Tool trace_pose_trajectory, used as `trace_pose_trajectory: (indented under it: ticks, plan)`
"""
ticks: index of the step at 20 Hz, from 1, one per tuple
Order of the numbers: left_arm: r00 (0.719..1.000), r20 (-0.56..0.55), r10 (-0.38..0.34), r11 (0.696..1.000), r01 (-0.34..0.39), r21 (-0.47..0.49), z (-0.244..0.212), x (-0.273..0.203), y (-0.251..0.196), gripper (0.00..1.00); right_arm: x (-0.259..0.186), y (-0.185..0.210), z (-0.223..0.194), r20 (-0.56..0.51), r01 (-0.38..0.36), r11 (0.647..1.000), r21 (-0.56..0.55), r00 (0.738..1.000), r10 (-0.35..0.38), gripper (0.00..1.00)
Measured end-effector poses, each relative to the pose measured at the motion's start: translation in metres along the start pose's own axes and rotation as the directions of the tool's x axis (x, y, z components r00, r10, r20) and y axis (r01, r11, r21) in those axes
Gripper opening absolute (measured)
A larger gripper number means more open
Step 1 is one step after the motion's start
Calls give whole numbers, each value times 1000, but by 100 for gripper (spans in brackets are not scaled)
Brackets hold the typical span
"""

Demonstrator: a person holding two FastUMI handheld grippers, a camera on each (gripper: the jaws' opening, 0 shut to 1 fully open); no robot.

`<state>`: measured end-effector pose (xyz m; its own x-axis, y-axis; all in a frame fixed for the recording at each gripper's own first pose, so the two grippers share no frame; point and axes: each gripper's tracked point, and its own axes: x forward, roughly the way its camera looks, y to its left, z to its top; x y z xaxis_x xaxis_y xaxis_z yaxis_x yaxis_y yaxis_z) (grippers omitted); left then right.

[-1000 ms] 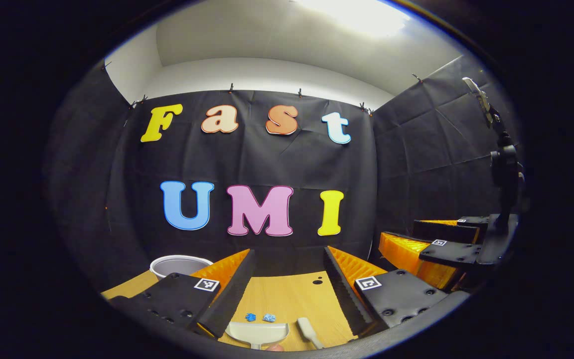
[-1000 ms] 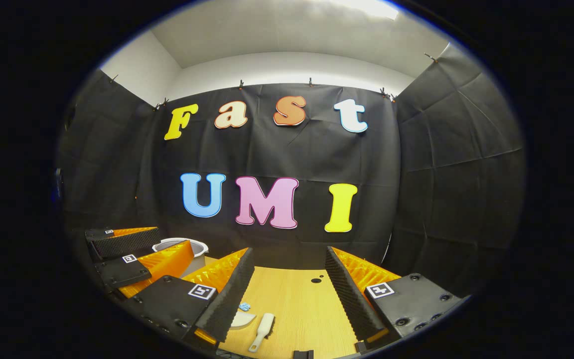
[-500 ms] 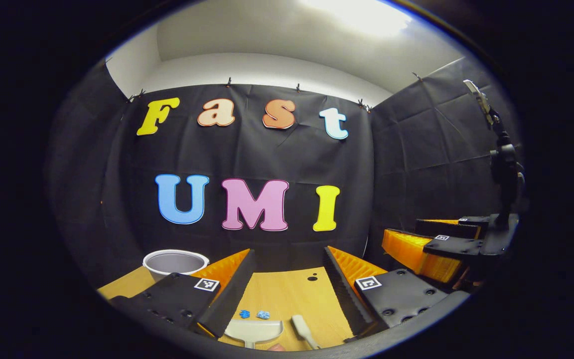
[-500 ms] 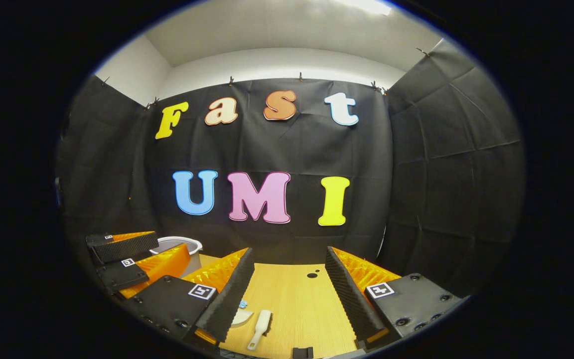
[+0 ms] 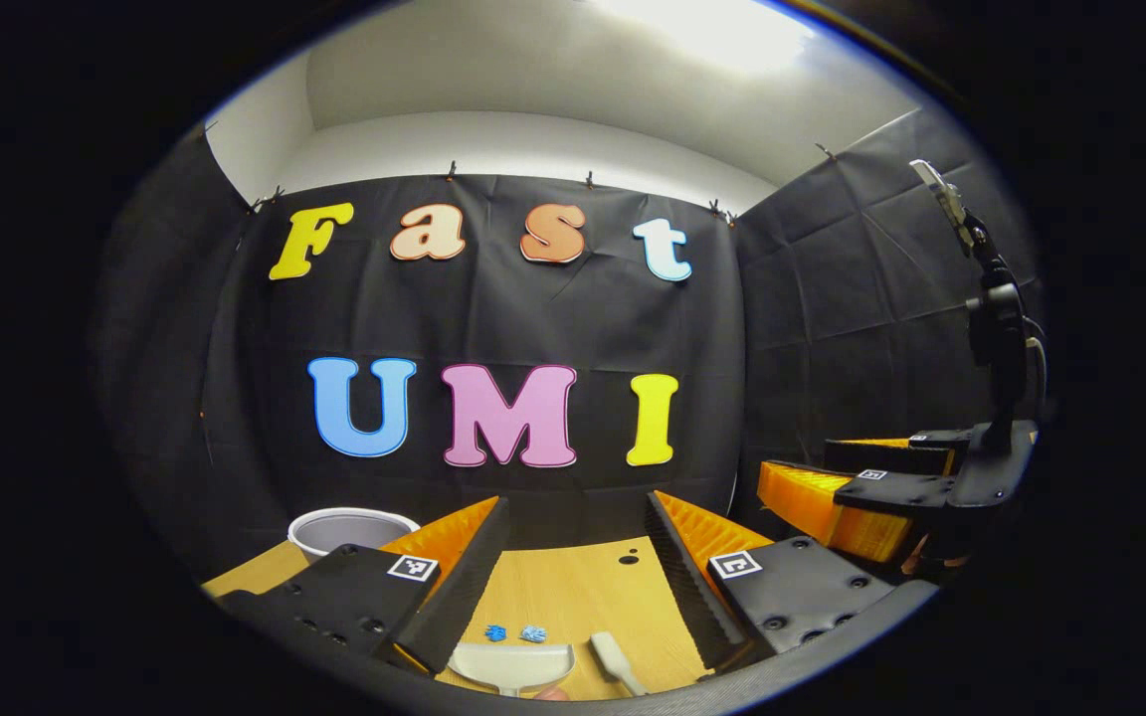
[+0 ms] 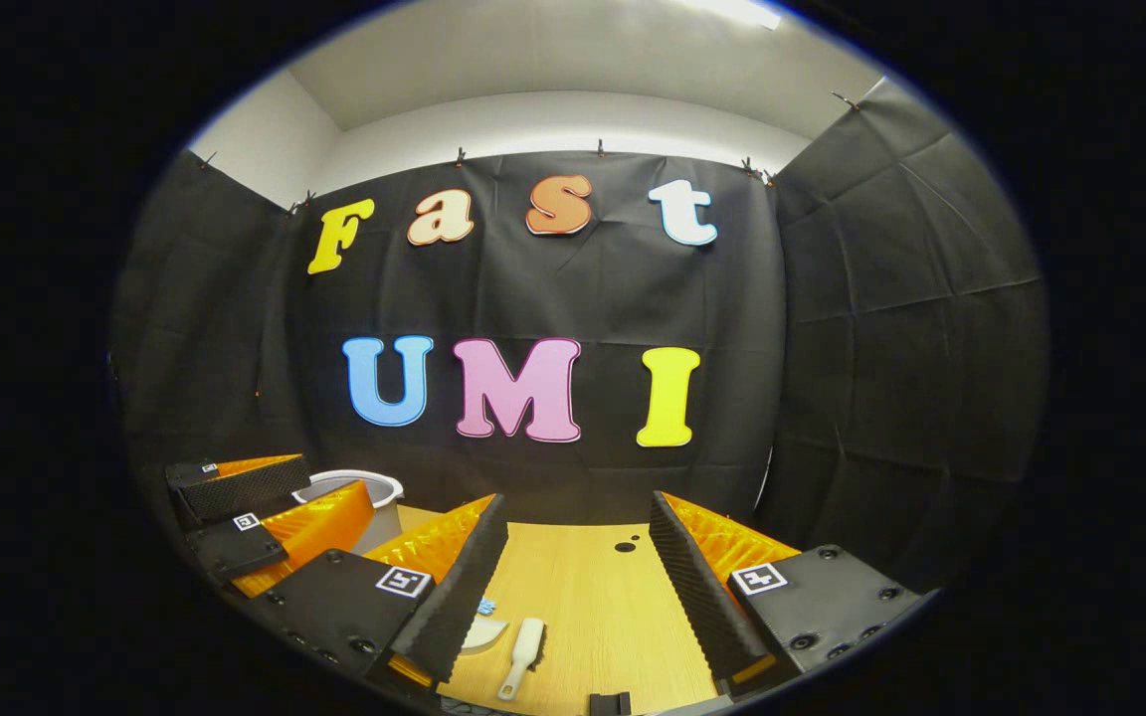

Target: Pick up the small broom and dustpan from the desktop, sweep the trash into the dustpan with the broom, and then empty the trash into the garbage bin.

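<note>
In the left gripper view a white dustpan lies on the wooden desktop, with a small white broom to its right and two blue trash scraps just beyond it. My left gripper hangs open above them, nothing between its fingers. The right gripper appears farther off at the right. In the right gripper view the broom lies between the open fingers of my right gripper; the dustpan and a blue scrap peek out beside its left finger. The left gripper stands at the left.
A white garbage bin stands at the back left of the desk; its rim shows behind the other gripper in the right gripper view. A dark hole marks the desktop's far side. A stand with a clamp rises at the right.
Both views shift slightly as the hands drift. The grippers stay open and the dustpan, broom and scraps lie where they were.
</note>
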<state>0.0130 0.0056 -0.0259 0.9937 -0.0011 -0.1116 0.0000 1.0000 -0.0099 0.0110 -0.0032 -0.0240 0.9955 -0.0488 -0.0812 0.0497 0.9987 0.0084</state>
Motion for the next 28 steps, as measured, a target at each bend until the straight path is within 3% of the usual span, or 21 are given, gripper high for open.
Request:
trace_pose_trajectory:
  ticks: [2,11,18,20,24,28]
  plan:
    - [1000,3,-3,1000,3,7,2,1,2,82,3,4,1,3,-2,1000,3,1000,2,88]
    - [999,35,-18,996,15,84,8,2,10,82,15,22,8,24,-23,1000,-10,999,23,88]
    - [1000,15,21,998,-22,50,1,1,32,82,31,40,16,51,-59,998,-22,997,60,88]
    - [1000,-11,21,999,-21,35,-7,2,35,81,37,45,15,53,-72,997,-27,996,74,93]
    - [996,-94,10,1000,-10,2,-33,3,37,82,51,55,3,23,-97,995,8,995,97,94]
    - [975,-221,21,999,-27,-25,-74,7,38,81,70,45,-41,-91,-73,997,32,993,76,93]
